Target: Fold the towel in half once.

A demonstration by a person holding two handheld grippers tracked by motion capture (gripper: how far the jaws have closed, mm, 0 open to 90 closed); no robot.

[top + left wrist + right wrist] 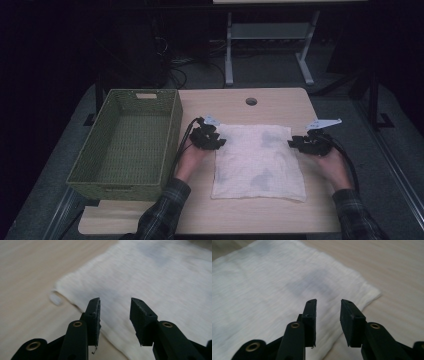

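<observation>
High view had my sleeves and forearms coming in at the near edge of the surface (pixel 250 220), and beyond them the white cloth (pixel 257 160) lay flat on the pale wood, its near hem well short of that edge. My left gripper (pixel 212 138) sat at the cloth's far left corner and my right gripper (pixel 300 143) at its far right edge, one at each side with the whole width of the fabric between them. Bare wood ran along the right of the cloth, and a wider strip lay behind it, up to the round hole (pixel 251 101) near the far edge. On the left the room was tighter: the green woven basket (pixel 125 145) stood just beside my left hand, its long wall running alongside the cloth.

Left gripper view gave what the overhead could not: my left gripper (pixel 115 305) had its jaws spread, nothing between them, hanging over the cloth (pixel 160 280) near its hem, where one corner had curled into a small roll. Right gripper view showed my right gripper (pixel 328 305) likewise with jaws apart and pinching nothing, above the cloth (pixel 262 290) close to its corner, with a grey smudge on the weave just ahead and bare wood off to the right.
</observation>
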